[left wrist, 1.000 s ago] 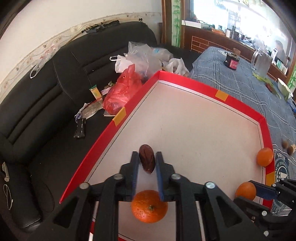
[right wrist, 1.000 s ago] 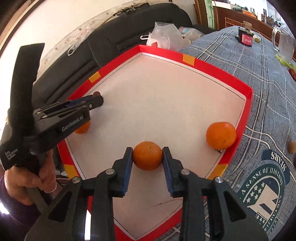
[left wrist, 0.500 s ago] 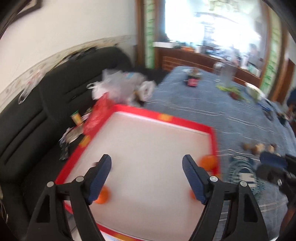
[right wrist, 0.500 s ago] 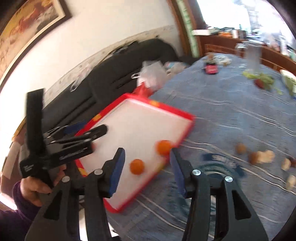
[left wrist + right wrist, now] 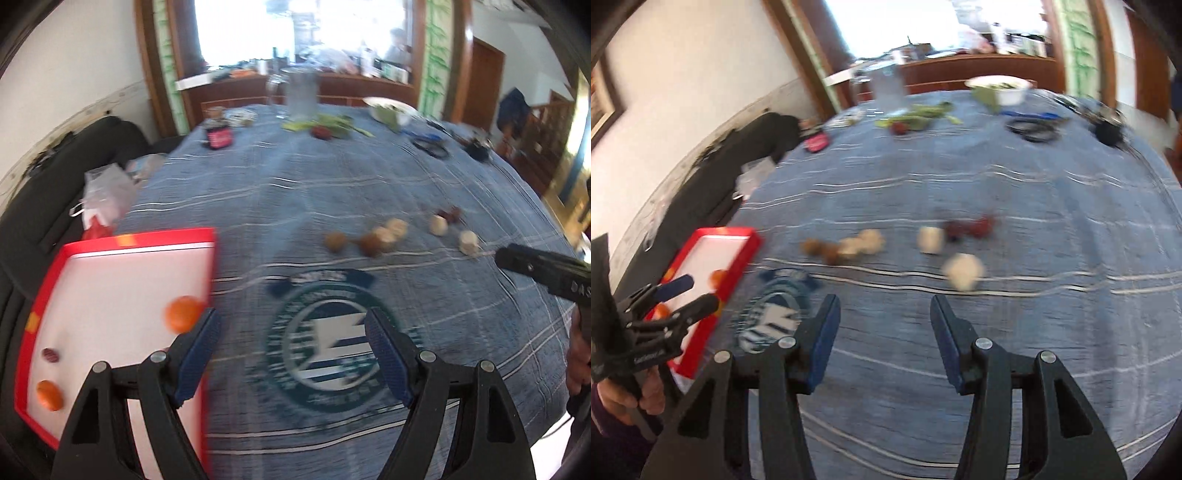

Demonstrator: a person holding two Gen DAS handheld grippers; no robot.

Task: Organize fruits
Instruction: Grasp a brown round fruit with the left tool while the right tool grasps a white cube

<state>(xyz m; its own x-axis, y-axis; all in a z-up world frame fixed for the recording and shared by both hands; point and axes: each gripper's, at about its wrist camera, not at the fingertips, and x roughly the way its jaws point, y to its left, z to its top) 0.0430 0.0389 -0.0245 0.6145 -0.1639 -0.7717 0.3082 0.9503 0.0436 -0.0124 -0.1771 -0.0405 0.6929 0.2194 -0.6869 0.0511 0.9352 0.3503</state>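
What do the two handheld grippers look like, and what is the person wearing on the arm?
Both the left gripper and right gripper have black angular frames, silver rivets and blue ridged pads. White lettering marks each body. A dark purple sleeve shows.

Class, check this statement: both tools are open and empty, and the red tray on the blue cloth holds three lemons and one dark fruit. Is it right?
Not quite. The fruits in the red tray are oranges, not lemons, and only two show, as the left wrist view shows. The left tool and right tool are open and empty.
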